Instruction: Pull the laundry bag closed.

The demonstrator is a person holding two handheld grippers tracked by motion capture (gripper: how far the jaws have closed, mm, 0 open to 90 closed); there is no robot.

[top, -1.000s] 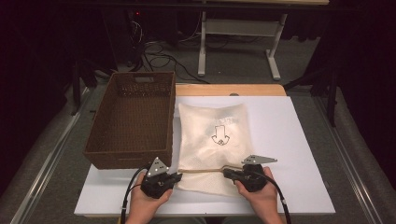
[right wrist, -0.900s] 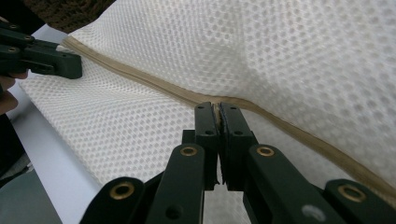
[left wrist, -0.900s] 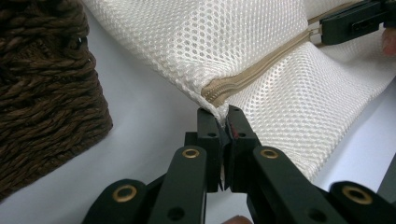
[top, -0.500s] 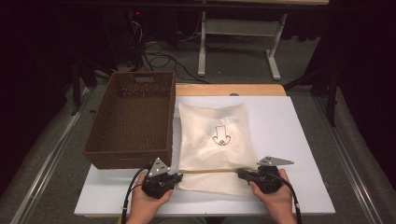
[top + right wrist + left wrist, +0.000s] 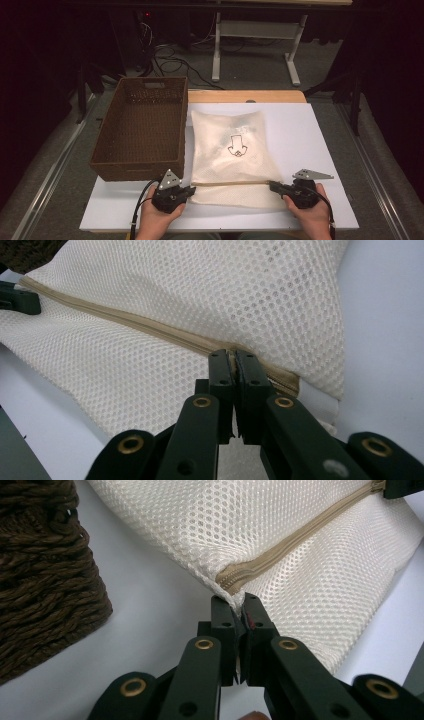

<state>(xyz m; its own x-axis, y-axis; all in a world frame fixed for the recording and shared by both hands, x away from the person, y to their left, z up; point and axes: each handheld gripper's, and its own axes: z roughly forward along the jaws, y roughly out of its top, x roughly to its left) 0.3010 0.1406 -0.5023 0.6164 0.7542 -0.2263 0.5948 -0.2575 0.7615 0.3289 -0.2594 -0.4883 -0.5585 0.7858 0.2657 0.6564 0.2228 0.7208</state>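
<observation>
A white mesh bag point(image 5: 225, 125) lies flat on the white table point(image 5: 300, 130), with a tan zipper point(image 5: 230, 183) running across its near end. My left gripper point(image 5: 192, 189) is shut on the bag's corner at the zipper's left end; the left gripper view shows this left gripper point(image 5: 239, 607) pinching the mesh just below the zipper point(image 5: 300, 535). My right gripper point(image 5: 272, 186) is shut on the zipper near its right end. In the right gripper view this right gripper point(image 5: 234, 360) clamps the tan zipper point(image 5: 125, 320); whatever sits between them is hidden.
A dark brown wicker basket point(image 5: 135, 172) stands at the left of the table, close beside the bag, and its wall point(image 5: 40, 570) is just left of my left gripper. A wooden board point(image 5: 240, 96) lies along the table's far edge. Bare white table lies right of the bag.
My right gripper has slid rightward along the zipper, away from the left gripper. The left gripper has stayed put on the bag's corner.
</observation>
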